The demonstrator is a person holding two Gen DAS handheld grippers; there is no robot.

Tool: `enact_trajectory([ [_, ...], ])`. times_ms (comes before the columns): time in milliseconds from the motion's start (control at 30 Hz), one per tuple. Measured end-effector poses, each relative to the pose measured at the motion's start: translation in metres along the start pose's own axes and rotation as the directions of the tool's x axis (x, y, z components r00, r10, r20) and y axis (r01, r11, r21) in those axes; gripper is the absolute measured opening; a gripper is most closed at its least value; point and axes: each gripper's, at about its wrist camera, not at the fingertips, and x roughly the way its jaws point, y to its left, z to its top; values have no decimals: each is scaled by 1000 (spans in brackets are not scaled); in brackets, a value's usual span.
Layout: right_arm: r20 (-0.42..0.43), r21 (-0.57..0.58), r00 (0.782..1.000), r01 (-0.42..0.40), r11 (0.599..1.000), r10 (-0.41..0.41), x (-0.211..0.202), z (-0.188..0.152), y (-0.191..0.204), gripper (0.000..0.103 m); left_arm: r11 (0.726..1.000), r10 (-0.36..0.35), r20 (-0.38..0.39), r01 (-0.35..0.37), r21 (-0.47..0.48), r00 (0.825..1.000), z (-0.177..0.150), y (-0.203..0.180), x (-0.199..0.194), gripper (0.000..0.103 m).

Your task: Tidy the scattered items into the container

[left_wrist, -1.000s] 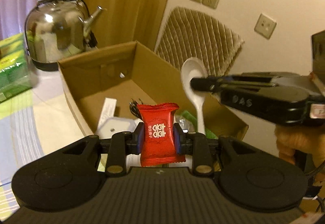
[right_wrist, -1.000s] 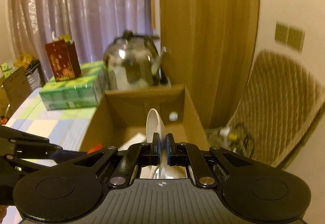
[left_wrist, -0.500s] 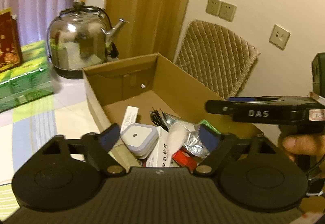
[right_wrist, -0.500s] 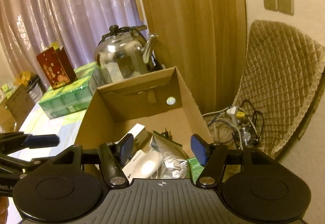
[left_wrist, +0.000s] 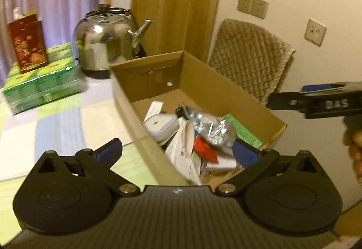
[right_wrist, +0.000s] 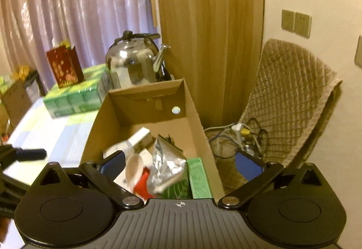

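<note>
**Cardboard box: two items newly deposited**

Red candy packet (left_wrist: 204,150) and white spoon (right_wrist: 133,164), clamped a second ago, now lie inside the cardboard box (left_wrist: 246,95) on the desk (left_wrist: 56,113). Left gripper (left_wrist: 177,151) and right gripper (right_wrist: 181,164): fingers spread apart, empty, above the box. Both drops judged complete.

The open brown cardboard box (left_wrist: 203,72) has its near end hidden behind the left tool (left_wrist: 176,154) body. The red foil sweet wrapper (left_wrist: 204,151) is half buried under a crumpled silver foil pouch (left_wrist: 212,129), and its print is too blurred to read. The right tool (left_wrist: 316,103) is cut off by the right edge. On the far left of the worktop (right_wrist: 45,136), the green shrink-wrapped packs (right_wrist: 72,99) are motion-smeared.
</note>
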Motion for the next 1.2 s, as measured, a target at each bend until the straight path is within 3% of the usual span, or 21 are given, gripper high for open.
enact_trajectory([
  [267, -29, -42, 999, -20, 999, 19, -54, -13, 6, 101, 991, 90, -38, -93, -100, 995, -14, -9, -47, 102],
  [600, -64, -38, 994, -90, 995, 87, -104, -44, 13, 101, 971, 99, -67, -111, -210, 993, -42, -43, -84, 102],
  [867, -98, -31, 989, -117, 993, 113, -116, -69, 13, 101, 971, 115, -78, -129, -204, 990, -53, -63, -91, 102],
  [1200, -105, -42, 987, -123, 992, 118, -111, -72, 22, 101, 966, 135, -84, -150, -210, 987, -59, -57, -89, 102],
])
